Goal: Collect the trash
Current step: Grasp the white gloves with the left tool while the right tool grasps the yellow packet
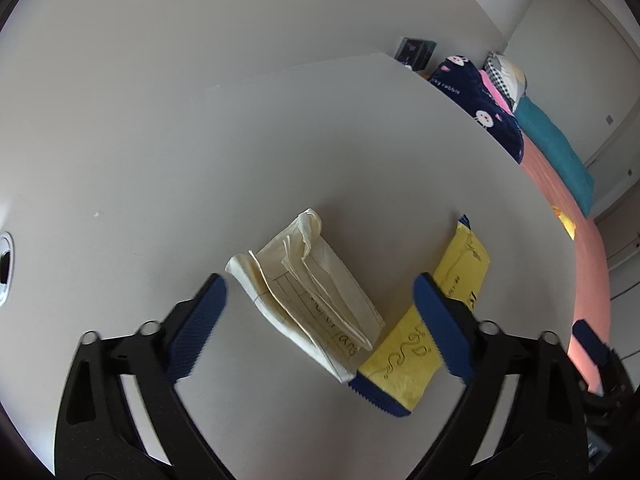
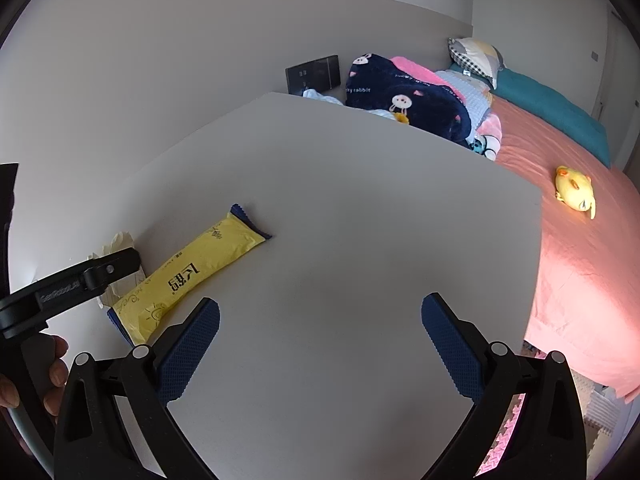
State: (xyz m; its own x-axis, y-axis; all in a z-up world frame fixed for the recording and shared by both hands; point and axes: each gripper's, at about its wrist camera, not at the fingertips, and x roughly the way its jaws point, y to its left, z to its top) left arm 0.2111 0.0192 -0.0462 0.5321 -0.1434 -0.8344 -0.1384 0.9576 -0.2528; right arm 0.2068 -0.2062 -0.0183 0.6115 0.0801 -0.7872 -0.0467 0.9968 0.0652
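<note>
On the table (image 2: 360,208), near its left edge: crumpled paper (image 1: 308,284), with a wrapper (image 2: 192,272) just beside it on the right, touching. Behind the far edge, a blanket (image 2: 404,100); beyond the right edge, a bed (image 2: 568,264) bearing a plush toy (image 2: 576,192).

Two pieces of trash lie on the counter (image 1: 160,140): one crumpled paper (image 1: 308,288) between the left gripper's (image 1: 320,316) fingers, and one yellow wrapper (image 1: 404,360) just beside it, partly behind the right-hand finger. Two grippers show, each with two blue-padded fingers (image 2: 188,352); the right gripper (image 2: 320,348) has only bare counter between its own, with the wrapper off past its left finger. On the bed (image 2: 580,280) beyond lie one yellow plush toy (image 2: 576,192), one dark blue blanket (image 2: 404,100), one teal pillow (image 2: 552,108) and one checked pillow (image 2: 476,56).
</note>
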